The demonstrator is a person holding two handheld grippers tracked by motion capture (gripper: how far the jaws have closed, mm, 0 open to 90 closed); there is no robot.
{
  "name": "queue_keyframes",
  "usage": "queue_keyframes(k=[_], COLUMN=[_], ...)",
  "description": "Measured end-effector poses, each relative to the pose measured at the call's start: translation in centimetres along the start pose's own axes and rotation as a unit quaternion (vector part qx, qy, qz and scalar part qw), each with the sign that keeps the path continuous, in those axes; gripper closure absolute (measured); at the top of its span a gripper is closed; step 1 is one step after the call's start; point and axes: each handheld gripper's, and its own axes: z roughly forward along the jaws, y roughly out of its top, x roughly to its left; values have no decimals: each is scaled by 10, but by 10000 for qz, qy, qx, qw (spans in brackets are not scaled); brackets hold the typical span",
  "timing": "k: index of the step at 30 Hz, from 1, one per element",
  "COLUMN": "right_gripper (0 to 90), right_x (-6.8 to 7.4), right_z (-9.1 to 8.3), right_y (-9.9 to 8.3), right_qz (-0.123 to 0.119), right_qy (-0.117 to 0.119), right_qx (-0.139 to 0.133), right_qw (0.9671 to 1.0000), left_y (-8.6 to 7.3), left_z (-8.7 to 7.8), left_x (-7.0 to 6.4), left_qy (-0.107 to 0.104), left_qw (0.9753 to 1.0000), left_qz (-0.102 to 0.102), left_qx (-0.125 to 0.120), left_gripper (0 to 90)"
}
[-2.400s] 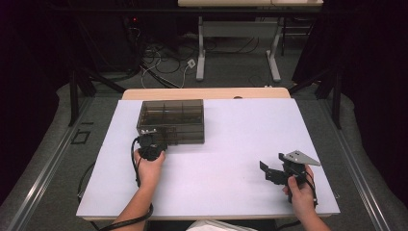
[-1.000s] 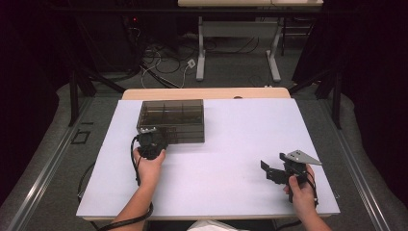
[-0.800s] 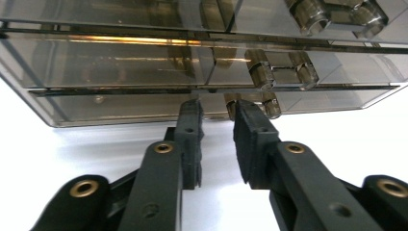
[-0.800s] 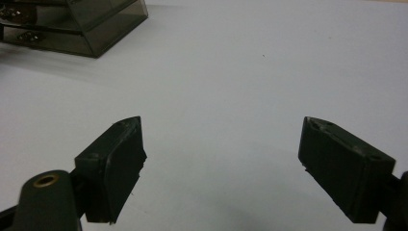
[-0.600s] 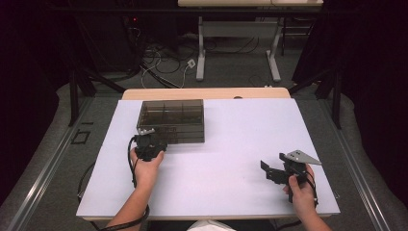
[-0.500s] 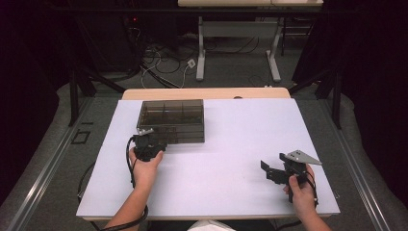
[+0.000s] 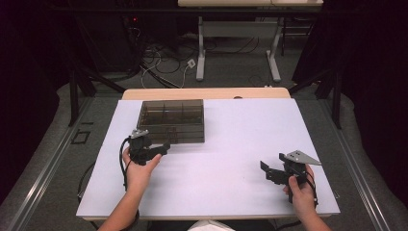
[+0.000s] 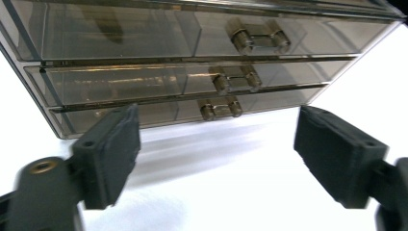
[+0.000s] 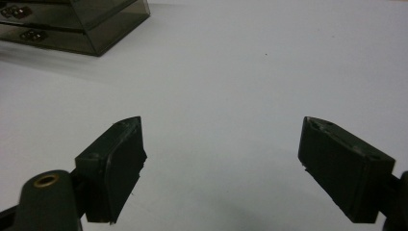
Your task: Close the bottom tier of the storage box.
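Drawer cabinet: approach under way, nothing yet opened

Drawer cabinet (image 7: 172, 120), a smoky translucent box, stands on the far left part of the white desk (image 7: 231, 173), its front facing the person. Seen from the left gripper view, it has three shallow drawers stacked one above another, each with a small metal handle: top handle (image 8: 259, 38), middle handle (image 8: 236, 79), bottom handle (image 8: 219, 107). All three drawer fronts sit flush, so by the look of it no drawer has been pulled.

Left gripper (image 7: 163, 147) is held just in front of the cabinet's lower edge, near it but apart from it. Its jaws stand wide apart with nothing between them, and they point toward the bottom drawer. Right gripper (image 7: 269, 172) rests well away at the near right of the desk, jaws likewise spread wide and empty, aimed across bare surface with the cabinet off at the upper left of its own view.

Judged from this, the work is at its opening stage: the reach is nearly made, while closing on a handle and drawing a drawer out are not yet done.
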Motion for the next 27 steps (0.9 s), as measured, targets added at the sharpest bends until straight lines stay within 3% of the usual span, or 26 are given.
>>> queue_keyframes(k=[3, 10, 19, 27], right_gripper=[158, 158, 157, 157], right_x=[0, 0, 1, 2], right_z=[0, -1, -1, -1], right_y=[0, 0, 0, 0], right_qz=[6, -11, -18, -26], right_qy=[11, 17, 11, -8], right_qx=[-5, 21, 3, -11], right_qw=[10000, 10000, 10000, 10000], left_y=[-1, -3, -13, -26], left_z=[-6, -22, -39, -53], left_x=[-1, -7, -10, -4], left_qy=[-99, -269, -383, -549], left_qw=[9999, 9985, 9973, 9956], left_qz=[16, 388, 552, 603], left_qx=[-76, -287, -278, -468], left_gripper=[144, 9, 4, 4])
